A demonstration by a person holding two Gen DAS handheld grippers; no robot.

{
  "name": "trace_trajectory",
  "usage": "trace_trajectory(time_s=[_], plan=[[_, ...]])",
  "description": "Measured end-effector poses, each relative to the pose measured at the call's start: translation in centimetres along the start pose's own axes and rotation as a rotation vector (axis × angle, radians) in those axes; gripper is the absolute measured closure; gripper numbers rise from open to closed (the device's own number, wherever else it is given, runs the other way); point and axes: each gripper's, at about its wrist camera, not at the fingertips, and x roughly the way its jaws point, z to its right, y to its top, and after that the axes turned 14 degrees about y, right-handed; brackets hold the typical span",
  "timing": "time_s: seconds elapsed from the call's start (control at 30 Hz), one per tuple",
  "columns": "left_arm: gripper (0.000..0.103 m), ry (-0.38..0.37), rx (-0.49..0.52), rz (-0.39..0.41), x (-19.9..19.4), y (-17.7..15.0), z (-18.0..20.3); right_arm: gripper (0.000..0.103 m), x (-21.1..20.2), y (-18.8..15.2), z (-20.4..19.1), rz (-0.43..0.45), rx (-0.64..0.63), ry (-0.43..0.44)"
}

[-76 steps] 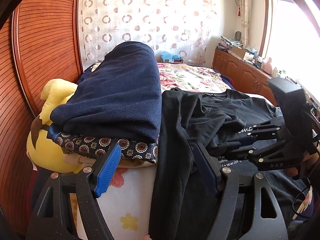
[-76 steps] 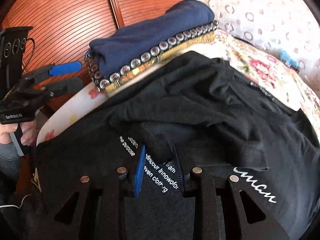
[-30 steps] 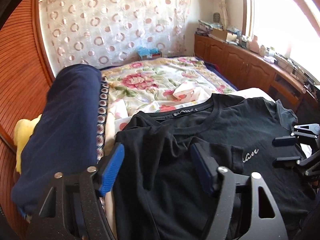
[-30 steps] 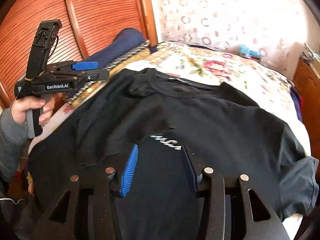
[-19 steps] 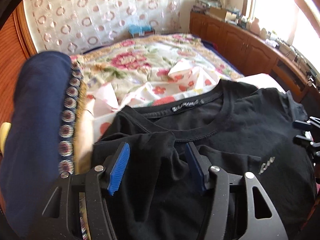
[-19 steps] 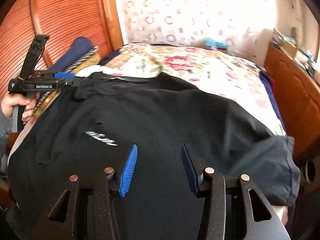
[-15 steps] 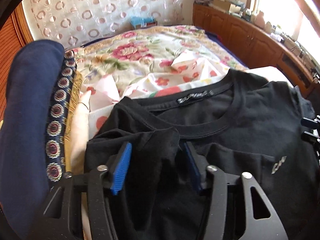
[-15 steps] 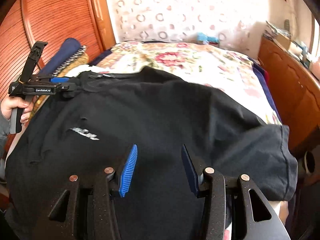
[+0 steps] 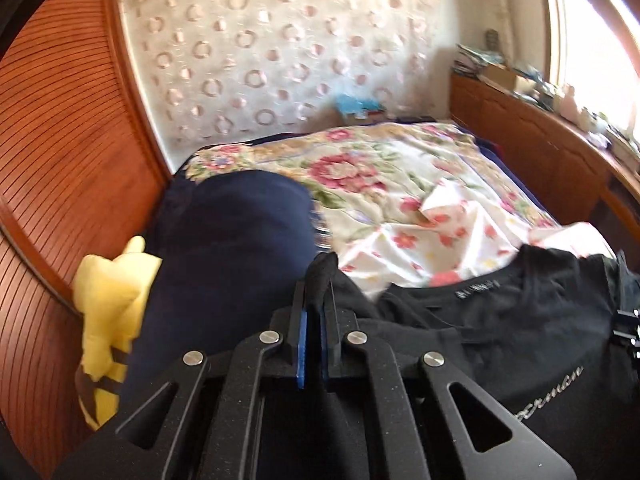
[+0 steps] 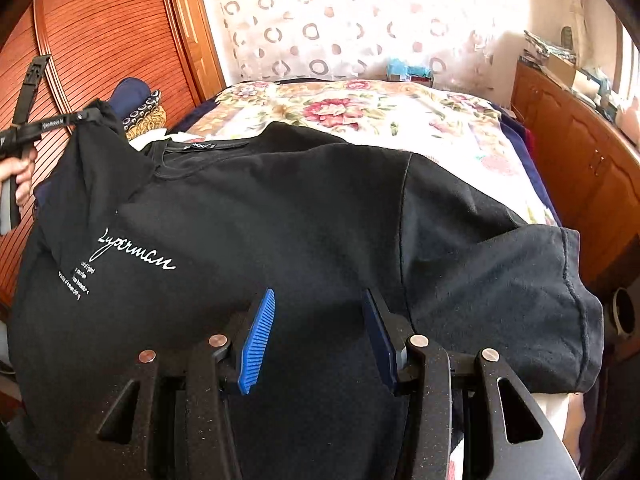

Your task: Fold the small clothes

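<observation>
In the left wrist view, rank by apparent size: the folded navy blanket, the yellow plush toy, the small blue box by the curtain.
1. Folded navy blanket, largest.
2. Yellow plush toy, partly hidden behind the blanket.
3. Small blue box, smallest, though it sits farthest from the camera, so its true size is unsure.

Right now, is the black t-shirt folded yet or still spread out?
Mostly spread. The black t-shirt lies open across the bed, right sleeve flat; only the left sleeve is lifted, pinched in the left gripper.
</observation>
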Motion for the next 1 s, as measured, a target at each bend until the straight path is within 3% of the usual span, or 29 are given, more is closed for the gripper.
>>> trace_trajectory(time_s=[0.23, 0.47, 0.53, 0.6, 0.63, 0.83, 1.0], plan=[[0.095, 0.027, 0.001, -0.009, 1.0, -0.7, -0.2, 0.055, -0.8, 0.1, 0.2, 0.018, 0.001, -0.021], [0.063, -0.010, -0.014, 0.049, -1.5, -1.2, 0.4, 0.055, -3.1, 0.0, 0.2, 0.062, -0.011, -0.064], [0.060, -0.028, -0.009, 0.079, -2.8, -1.4, 0.5, 0.055, -3.6, -0.3, 0.2, 0.075, -0.012, -0.086], [0.031, -0.048, 0.001, 0.102, -3.9, -1.7, 1.0, 0.055, -4.2, -0.5, 0.5, 0.088, -0.006, -0.109], [0.027, -0.065, 0.005, 0.116, -4.5, -1.9, 1.3, 0.055, -4.3, -0.7, 0.5, 0.093, -0.001, -0.118], [0.024, -0.167, 0.033, 0.142, -6.5, -3.7, 4.0, 0.055, -5.6, -1.8, 2.1, 0.118, 0.055, -0.188], [0.024, -0.259, 0.069, 0.097, -5.7, -5.8, 6.9, 0.055, -6.3, -2.6, 3.3, 0.127, 0.113, -0.247]])
